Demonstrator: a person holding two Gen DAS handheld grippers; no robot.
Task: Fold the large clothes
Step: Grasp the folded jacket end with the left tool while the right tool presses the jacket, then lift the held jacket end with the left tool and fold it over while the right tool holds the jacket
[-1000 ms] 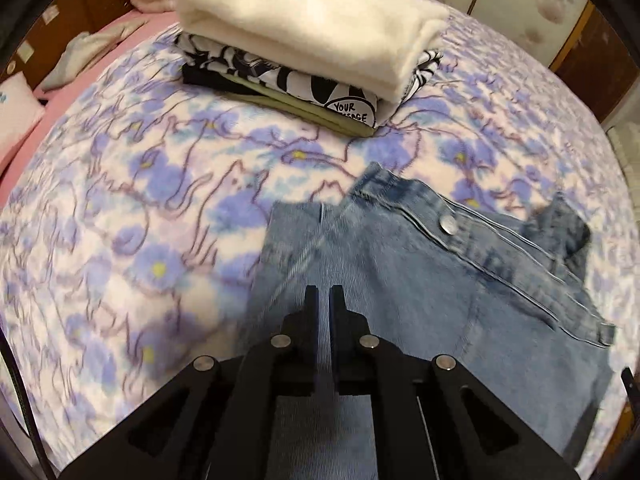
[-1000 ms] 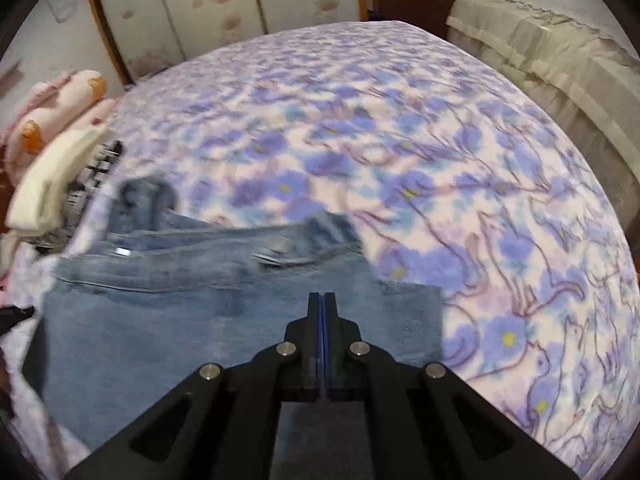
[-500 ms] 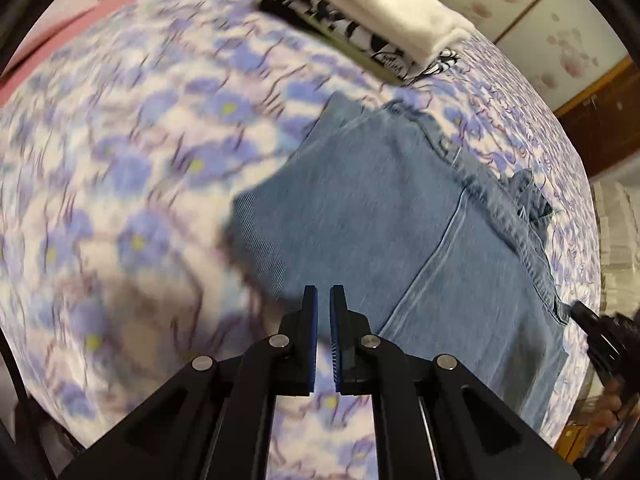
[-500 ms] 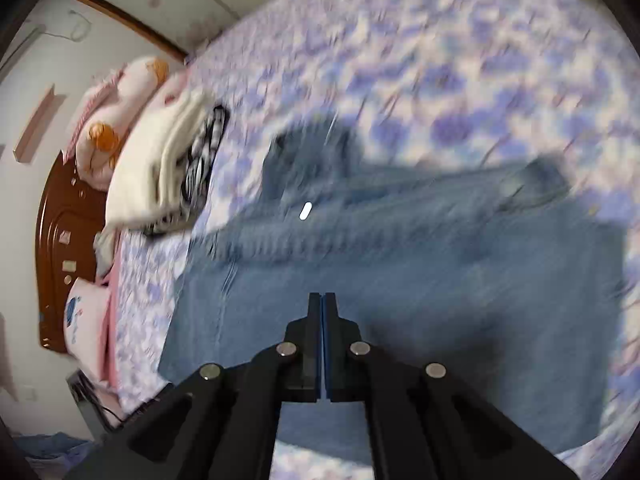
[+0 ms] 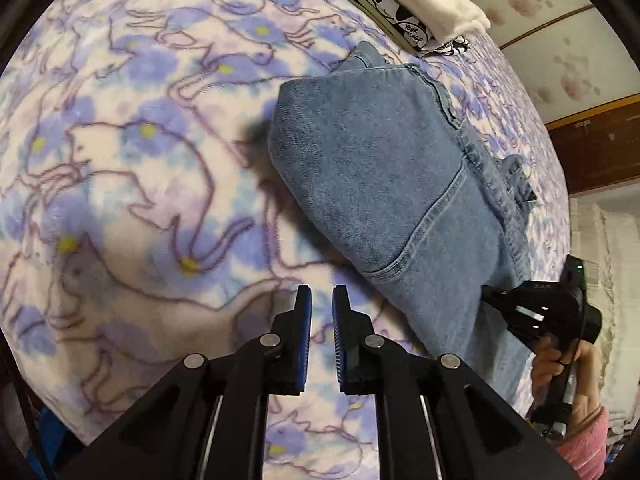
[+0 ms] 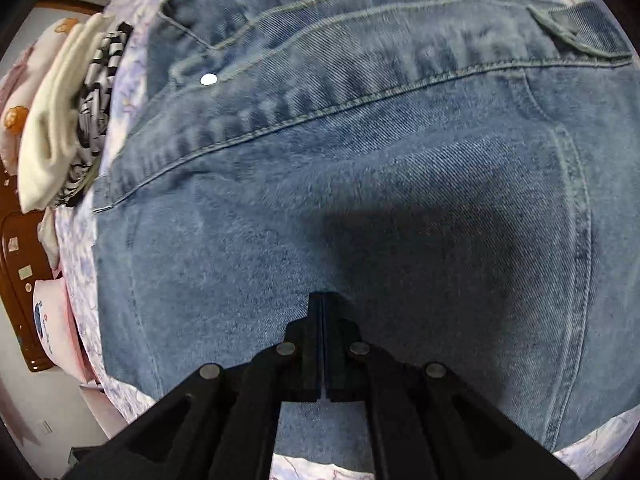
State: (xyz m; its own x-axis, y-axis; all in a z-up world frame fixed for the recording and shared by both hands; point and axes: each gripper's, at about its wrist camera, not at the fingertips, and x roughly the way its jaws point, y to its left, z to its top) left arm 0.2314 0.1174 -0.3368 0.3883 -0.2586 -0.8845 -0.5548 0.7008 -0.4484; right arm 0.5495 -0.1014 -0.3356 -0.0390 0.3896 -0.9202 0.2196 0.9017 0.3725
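Purple-flowered fleece with outlined cats covers the bed [image 5: 132,184], and pale wall panels with brownish blotches stand behind it. Blue denim jeans [image 5: 384,184] lie folded on the blanket, waistband and belt loops toward the far side, a silver button [image 6: 208,79] showing near the fly in the right wrist view. Beyond the jeans, near the bed's far edge, sits a stack of folded clothes [image 5: 416,4]: a cream fleece piece on top of a black-and-white printed one. The left gripper [image 5: 322,300] points steeply down over bare blanket just beside the near folded edge of the jeans; its jaws are opening, a narrow gap between the blue pads, with nothing between them. The right gripper [image 6: 322,300] hangs low over the middle of the denim, casting a dark shadow on the cloth just ahead of its tips; its jaws are pressed together and no fabric is pinched in them. From the left wrist camera the right gripper appears at the jeans' right-hand edge, held by a hand [image 5: 560,364] with a pink sleeve at the wrist. A dark wooden headboard [image 6: 20,280] and pink pillows lie off to the left in the right wrist view.
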